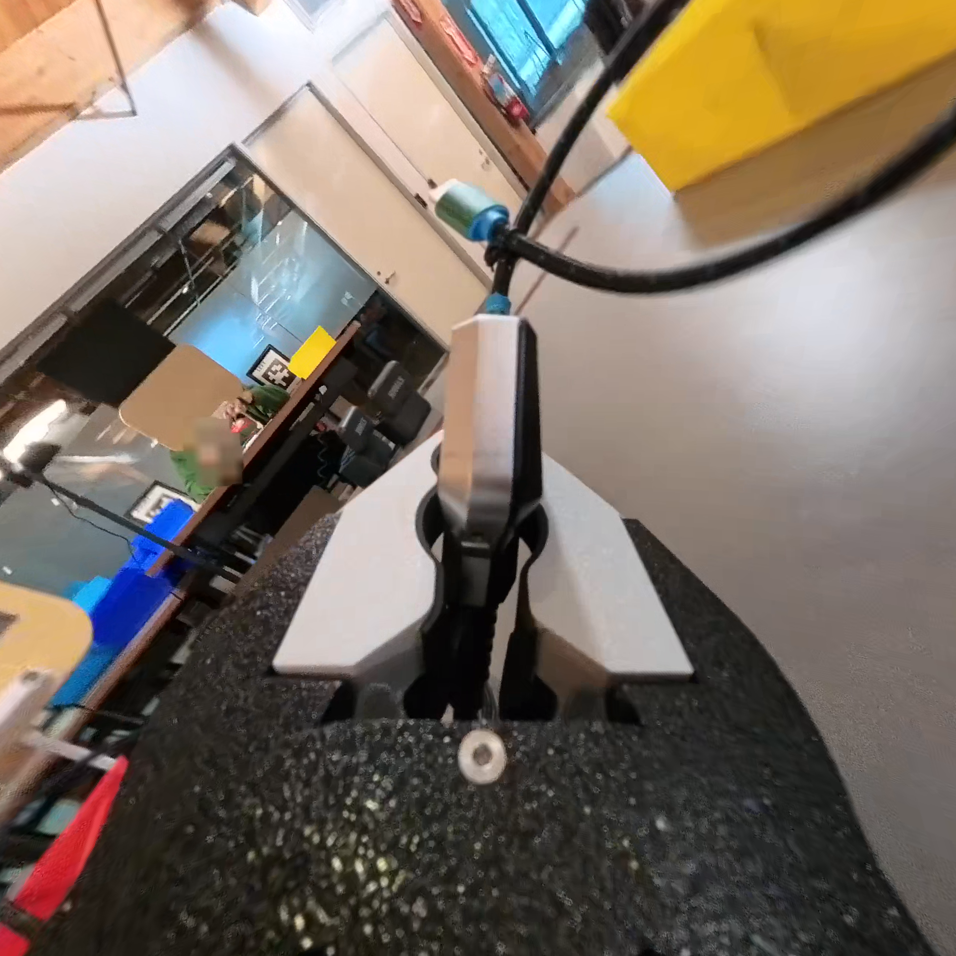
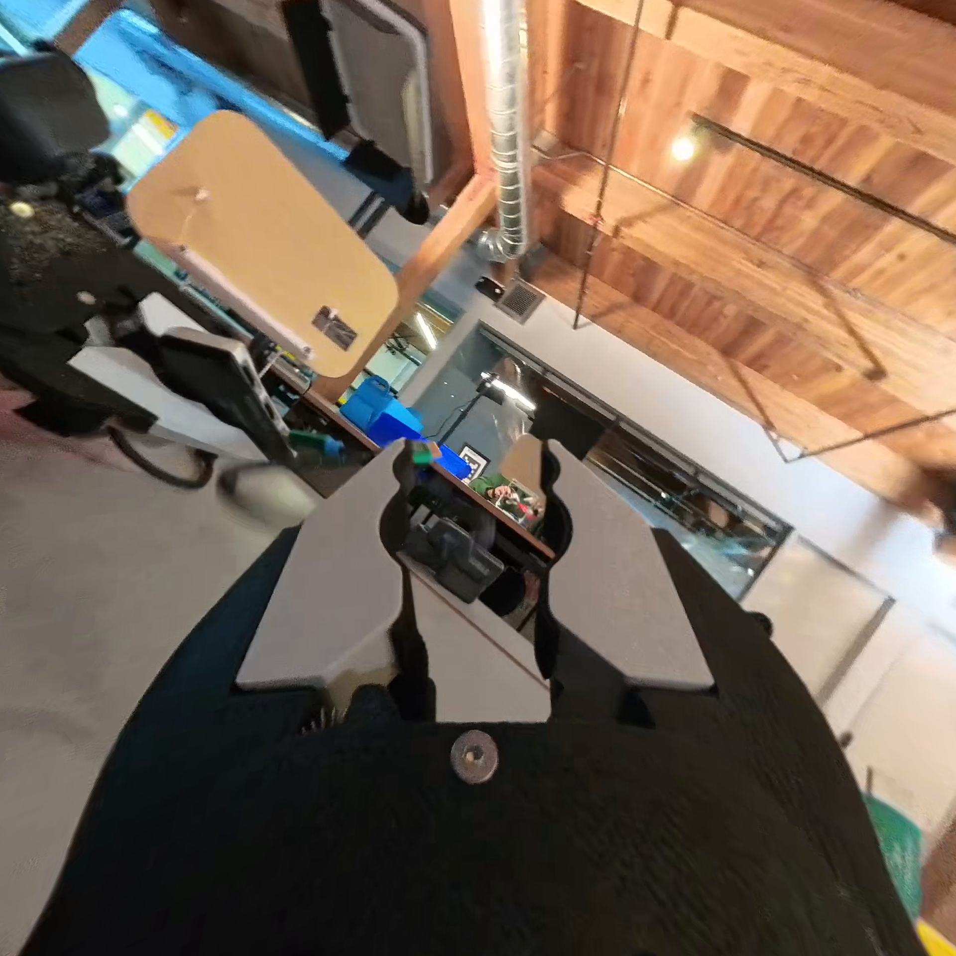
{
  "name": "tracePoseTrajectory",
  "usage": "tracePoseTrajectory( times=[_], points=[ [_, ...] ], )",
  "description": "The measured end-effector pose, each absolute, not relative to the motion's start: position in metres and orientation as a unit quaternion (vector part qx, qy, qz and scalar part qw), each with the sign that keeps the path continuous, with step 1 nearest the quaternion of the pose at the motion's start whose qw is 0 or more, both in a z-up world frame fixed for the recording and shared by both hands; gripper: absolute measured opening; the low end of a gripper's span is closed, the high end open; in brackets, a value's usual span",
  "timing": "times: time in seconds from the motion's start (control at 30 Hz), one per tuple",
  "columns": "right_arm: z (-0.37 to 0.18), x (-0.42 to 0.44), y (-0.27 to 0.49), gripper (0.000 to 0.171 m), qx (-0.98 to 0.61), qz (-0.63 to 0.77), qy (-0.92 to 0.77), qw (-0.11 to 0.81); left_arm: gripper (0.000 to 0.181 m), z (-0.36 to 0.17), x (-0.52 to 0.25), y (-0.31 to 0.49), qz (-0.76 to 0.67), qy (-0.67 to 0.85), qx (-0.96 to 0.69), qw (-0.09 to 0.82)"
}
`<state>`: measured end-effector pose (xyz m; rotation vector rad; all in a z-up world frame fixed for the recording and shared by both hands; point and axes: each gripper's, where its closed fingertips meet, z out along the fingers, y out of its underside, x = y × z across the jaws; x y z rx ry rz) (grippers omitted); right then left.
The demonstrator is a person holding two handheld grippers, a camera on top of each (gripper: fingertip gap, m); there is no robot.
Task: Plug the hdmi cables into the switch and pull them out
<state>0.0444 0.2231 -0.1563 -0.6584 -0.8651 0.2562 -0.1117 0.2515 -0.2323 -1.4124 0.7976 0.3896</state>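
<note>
My left gripper (image 1: 491, 465) is shut on the HDMI switch (image 1: 481, 403), a silver and black box that stands up between the grey fingers. A plug with a blue collar (image 1: 499, 304) sits at the switch's far end. A loose green and blue HDMI connector (image 1: 463, 209) hangs beyond it on a black cable (image 1: 672, 279). My right gripper (image 2: 471, 455) is open and empty, tilted up toward the room. Its view shows the left gripper (image 2: 77, 310) at the left, holding the switch (image 2: 227, 383), with a green connector (image 2: 315, 444) at the switch's end.
A yellow bin (image 1: 750, 77) stands on the grey table (image 1: 750, 465) at the upper right. A black cable loop (image 2: 165, 468) lies on the table below the left gripper. Other desks, blue bins (image 2: 383, 419) and a person sit far behind.
</note>
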Motion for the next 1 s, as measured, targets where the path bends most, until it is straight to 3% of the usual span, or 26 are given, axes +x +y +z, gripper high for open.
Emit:
tracePoseTrajectory(
  times=[0.1,0.23,0.33,0.4,0.53,0.63,1.0],
  points=[
    [-0.145,0.058,0.235,0.062,-0.337,0.17,-0.365,0.851,0.021,-0.213,-0.132,0.253,0.103,0.281,-0.641,0.707],
    [-0.157,0.055,0.253,0.062,-0.382,0.192,-0.362,0.829,0.02,-0.183,-0.123,0.23,-0.084,0.252,-0.608,0.748],
    [-0.175,0.034,0.248,0.059,-0.4,0.237,-0.407,0.786,0.021,-0.176,-0.094,0.208,-0.295,0.274,-0.591,0.699],
    [-0.19,0.013,0.233,0.045,-0.405,0.3,-0.453,0.736,0.022,-0.176,-0.078,0.201,-0.399,0.275,-0.603,0.633],
    [-0.185,-0.014,0.206,0.038,-0.458,0.542,-0.422,0.564,0.021,-0.175,-0.057,0.197,-0.461,0.277,-0.635,0.555],
    [-0.177,-0.027,0.201,0.038,-0.5,0.624,-0.401,0.446,0.021,-0.177,-0.045,0.192,-0.478,0.283,-0.649,0.52],
    [-0.136,-0.044,0.184,0.019,-0.494,0.637,-0.435,0.402,0.021,-0.17,-0.024,0.176,-0.538,0.283,-0.639,0.47]
  ],
)
